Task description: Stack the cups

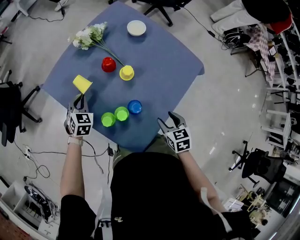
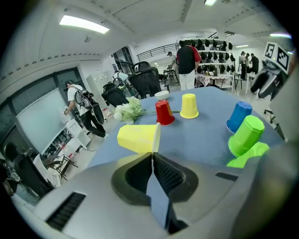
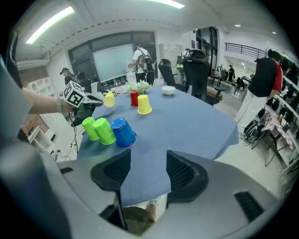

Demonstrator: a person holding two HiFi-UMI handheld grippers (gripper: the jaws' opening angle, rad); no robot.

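Note:
My left gripper (image 1: pixel 81 96) is shut on the rim of a yellow cup (image 1: pixel 82 83), which lies tilted on its side above the table's left edge. In the left gripper view the pads (image 2: pixel 164 172) pinch that yellow cup (image 2: pixel 138 137) by its rim. Upside down on the blue tablecloth (image 1: pixel 159 65) stand a red cup (image 1: pixel 108 64), a second yellow cup (image 1: pixel 126 72), a blue cup (image 1: pixel 134 107) and two green cups (image 1: pixel 122 113) (image 1: pixel 108 119). My right gripper (image 1: pixel 168 120) hangs open and empty at the table's near edge, right of the blue cup (image 3: pixel 123 132).
A white bowl (image 1: pixel 136 28) and a bunch of white flowers (image 1: pixel 89 36) lie at the far side of the table. Office chairs (image 1: pixel 159 7), cables and cluttered shelves (image 1: pixel 281 56) ring the table. People stand in the background of both gripper views.

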